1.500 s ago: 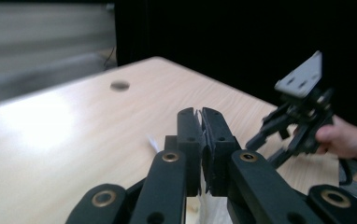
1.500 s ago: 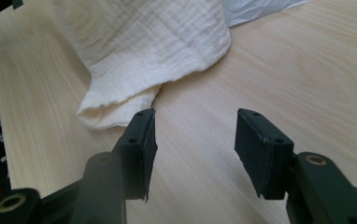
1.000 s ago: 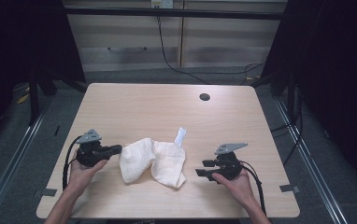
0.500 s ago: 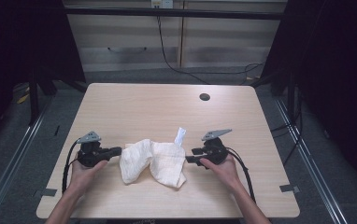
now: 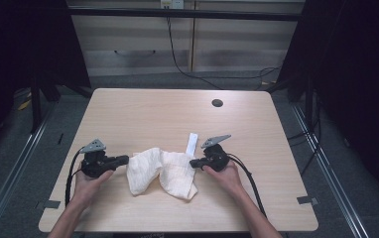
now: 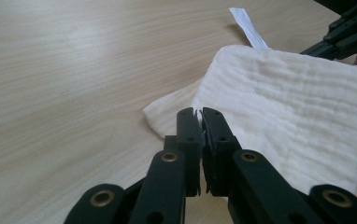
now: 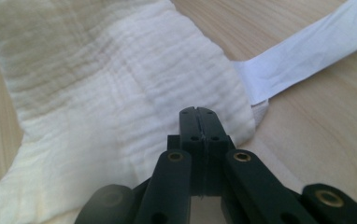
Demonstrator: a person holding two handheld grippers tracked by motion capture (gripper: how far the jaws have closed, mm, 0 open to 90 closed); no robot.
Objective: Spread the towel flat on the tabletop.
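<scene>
**Both grips set on the cloth, spreading not yet begun**

At the near middle of the worktop (image 5: pixel 128 114) lies a white muslin cloth (image 5: pixel 161 171), crumpled and folded over itself, with a long white label (image 5: pixel 192 144) sticking out from its far edge toward 12 o'clock. The left gripper (image 5: pixel 123 159) sits at the cloth's 9 o'clock edge — its jaws are clenched, and the left gripper view shows a thin sliver of fabric pinched between them. The right gripper (image 5: pixel 193 162) is at the 3 o'clock edge, just below the label; in the right gripper view its jaws stand pressed together over the cloth's corner, so I judge they are grasping the fabric, though the pinched bit itself is hard to make out.

As a judgement, the approach and the gripping on both sides look done. What is left is the real work: lifting or pulling the two edges apart to open the cloth flat, or folding it — it still lies bunched.

Against the earlier frames, the right hand has come in from 3 o'clock to the cloth's edge, and its jaws have just been closing, with the corner between them. Left hand and cloth look unchanged.
</scene>
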